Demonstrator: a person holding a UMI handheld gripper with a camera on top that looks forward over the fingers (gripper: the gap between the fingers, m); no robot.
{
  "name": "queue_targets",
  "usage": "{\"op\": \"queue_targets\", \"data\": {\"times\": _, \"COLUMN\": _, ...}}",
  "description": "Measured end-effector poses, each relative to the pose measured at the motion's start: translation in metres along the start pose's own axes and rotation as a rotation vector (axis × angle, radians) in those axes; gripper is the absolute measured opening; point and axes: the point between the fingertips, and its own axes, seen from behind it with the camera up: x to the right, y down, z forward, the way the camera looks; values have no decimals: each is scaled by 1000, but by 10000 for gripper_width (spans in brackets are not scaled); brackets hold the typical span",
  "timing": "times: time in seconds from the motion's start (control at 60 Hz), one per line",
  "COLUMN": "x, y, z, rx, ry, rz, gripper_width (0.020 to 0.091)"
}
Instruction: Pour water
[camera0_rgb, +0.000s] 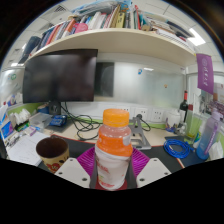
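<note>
Gripper (112, 172): bottom centre of the frame, two fingers with pink pads (86, 160) on their inner faces. The fingers stand narrow, one at each side of a bottle, and both appear to press on its body.

Bottle (112, 150): centre of the lower half, upright between the fingers. Clear plastic, orange cap on top, orange band around the middle. Its base is hidden behind the fingers.

Cup (52, 152): lower left, just beside the left finger and apart from the bottle. Dark brown outside, pale rim, open top; contents cannot be told.

Table (150, 138): pale surface across the middle of the frame, cluttered with cables and small items too small to name.

Monitor (60, 76): left of centre, upper half, large dark screen, standing at the back of the table beyond the cup.

Shelf (110, 38): across the top of the frame, white board loaded with a row of books (95, 18).

Blue cable coil (178, 148): right, on the table, well apart from the bottle.
</note>
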Motion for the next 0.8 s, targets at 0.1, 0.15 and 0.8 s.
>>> {"op": "queue_targets", "data": {"times": 0.1, "x": 0, "y": 2, "z": -2, "rx": -34, "ry": 12, "rz": 4, "gripper_width": 544}}
{"op": "queue_targets", "data": {"times": 0.15, "x": 0, "y": 5, "z": -5, "rx": -68, "ry": 18, "rz": -4, "gripper_width": 595}}
{"op": "queue_targets", "data": {"times": 0.8, "x": -17, "y": -85, "z": -163, "rx": -163, "ry": 252, "rz": 88, "gripper_width": 817}}
